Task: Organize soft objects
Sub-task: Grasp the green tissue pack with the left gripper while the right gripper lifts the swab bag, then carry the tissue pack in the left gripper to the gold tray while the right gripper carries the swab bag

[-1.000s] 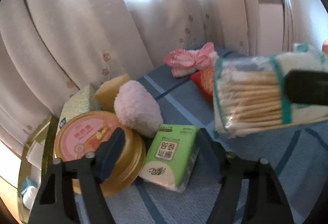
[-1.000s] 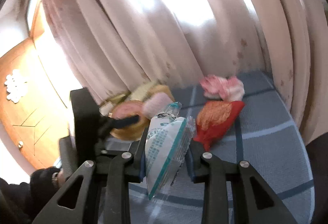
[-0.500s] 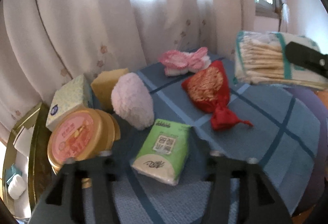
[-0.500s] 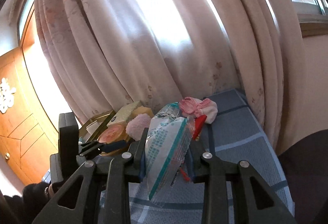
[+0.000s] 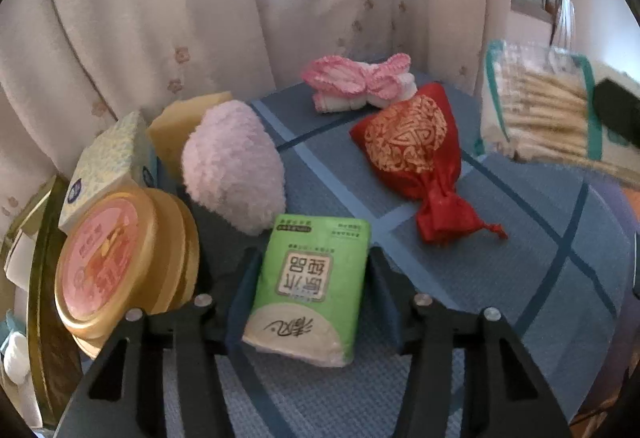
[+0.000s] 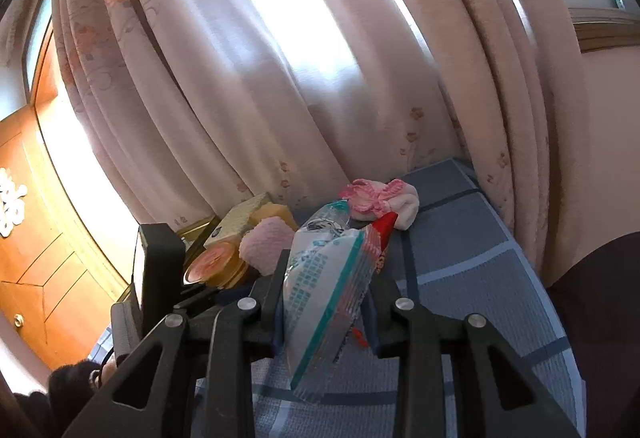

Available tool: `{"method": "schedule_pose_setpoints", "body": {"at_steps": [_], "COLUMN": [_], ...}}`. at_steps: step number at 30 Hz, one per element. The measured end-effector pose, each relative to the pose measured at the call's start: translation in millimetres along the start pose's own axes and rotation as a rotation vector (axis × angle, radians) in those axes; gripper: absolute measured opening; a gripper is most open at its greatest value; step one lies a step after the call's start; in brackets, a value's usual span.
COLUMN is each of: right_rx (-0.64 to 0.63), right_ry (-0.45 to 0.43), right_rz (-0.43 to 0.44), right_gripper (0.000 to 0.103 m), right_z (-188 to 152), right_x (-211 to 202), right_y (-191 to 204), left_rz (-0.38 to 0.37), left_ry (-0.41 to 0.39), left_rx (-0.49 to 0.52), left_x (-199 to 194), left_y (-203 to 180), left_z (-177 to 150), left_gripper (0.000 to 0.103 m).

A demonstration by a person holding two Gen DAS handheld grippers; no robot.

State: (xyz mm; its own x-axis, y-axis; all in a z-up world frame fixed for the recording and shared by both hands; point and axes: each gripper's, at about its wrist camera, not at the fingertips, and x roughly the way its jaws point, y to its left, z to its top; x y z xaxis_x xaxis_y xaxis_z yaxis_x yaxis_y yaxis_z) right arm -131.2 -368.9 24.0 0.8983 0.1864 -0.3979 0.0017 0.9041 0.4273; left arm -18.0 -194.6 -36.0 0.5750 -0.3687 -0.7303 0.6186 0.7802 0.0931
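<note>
Left gripper [image 5: 310,286] points down at the green tissue pack [image 5: 310,288], which lies flat on the blue checked cloth [image 5: 500,278] at the near edge of the group. Its jaws have just been closing, and the pack now sits between them. A sliver of gap shows on each side, so the pads do not appear to press yet; the pack is judged not yet gripped.

Right gripper [image 6: 326,302] is clamped on a clear bag of cotton swabs [image 6: 328,298], held off the cloth; the left view shows the same bag [image 5: 540,117] raised at the right, clear of the other items.

Neighbours of the tissue pack: a pink fluffy pad [image 5: 234,165] just behind it, a round gold-rimmed tub [image 5: 116,262] to its left, a red drawstring pouch [image 5: 420,153] to its right, and a pink knitted piece [image 5: 356,85] further back by the curtain.

Recommendation for the step in hand, the pick of the tissue pack:
- Close evenly on the long sides, with the pack centred between the pads.
- Squeeze only until the wrapper gives slightly; the contents will compress, and a hard grip may let the film slide.
- Lift straight up, so that the left finger stays off the tub and the pad.
- Keep the swab bag well to the right during the lift.
</note>
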Motion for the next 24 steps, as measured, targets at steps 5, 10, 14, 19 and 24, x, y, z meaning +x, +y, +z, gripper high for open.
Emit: {"method": "schedule_pose_setpoints", "body": {"at_steps": [5,10,14,19,24], "right_rx": [0.0,-0.006,-0.031,-0.063,-0.093], "right_ry": [-0.01,-0.013,-0.017,-0.006,0.005], "right_rz": [-0.024,-0.034,-0.029,0.004,0.056], "right_gripper": [0.033,0.033,0.033,0.033,0.033], "right_z": [-1.4,0.0,2.8,5.6,7.4], "right_x": [-1.7,1.6,5.5,17.2,32.5], "right_y": [8.4,23.9,45.8,79.1,115.5], "left_rz": [0.002,0.036,0.135,0.138,0.211], "left_ry": [-0.111,-0.177,-0.219,-0.251,-0.285], "left_rx": [-0.028,-0.077,-0.135,-0.206,-0.222], "left_x": [-29.7,-56.7,-79.1,-102.4,-118.5], "left_y": [2.2,13.0,35.0,70.4,93.5], "left_z": [-10.1,-11.2,-13.7,-25.1,-34.7], "left_gripper": [0.052,0.052,0.052,0.052,0.052]}}
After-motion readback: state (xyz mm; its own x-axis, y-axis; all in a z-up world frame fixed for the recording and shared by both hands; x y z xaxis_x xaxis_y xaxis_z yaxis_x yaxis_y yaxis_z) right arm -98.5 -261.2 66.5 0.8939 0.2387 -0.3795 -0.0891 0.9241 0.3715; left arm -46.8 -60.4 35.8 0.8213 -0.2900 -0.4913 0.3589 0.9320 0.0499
